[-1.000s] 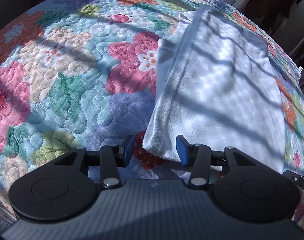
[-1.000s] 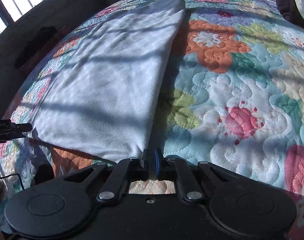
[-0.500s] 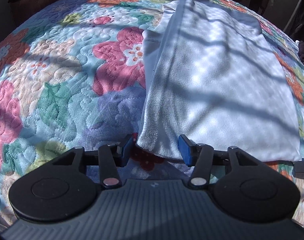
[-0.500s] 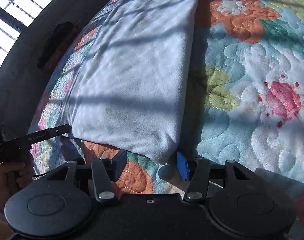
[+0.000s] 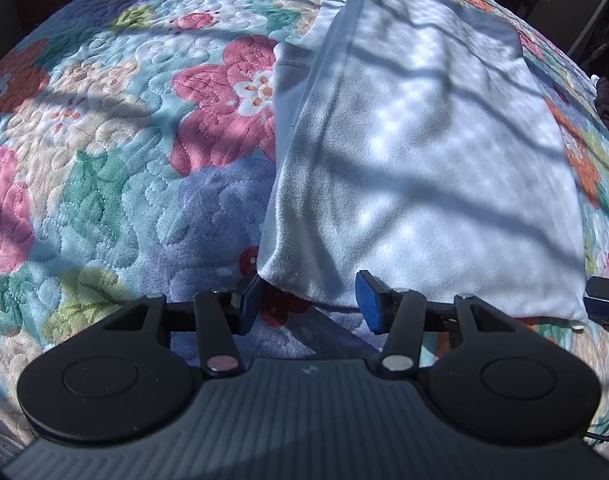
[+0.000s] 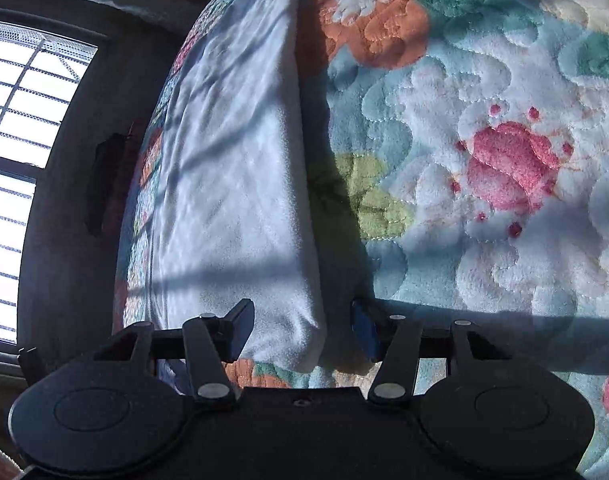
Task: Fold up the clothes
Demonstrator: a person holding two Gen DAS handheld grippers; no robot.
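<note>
At the white garment's (image 5: 424,168) near corners on the quilt (image 5: 116,184), my left claw (image 5: 308,300) and right claw (image 6: 300,330) straddled fabric, both released.

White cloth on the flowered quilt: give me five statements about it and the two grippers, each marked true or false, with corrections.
1. The white cloth lies folded on a flowered quilt. True.
2. The left gripper is clamped shut on the cloth. False: its jaws stand apart, with the cloth's near corner between them, and the pads do not press on it.
3. The right gripper has its jaws apart at the cloth's other near corner. True.
4. The cloth is dark blue. False: it is white, crossed by shadow stripes.
5. A barred window shows in the right wrist view. True.
</note>
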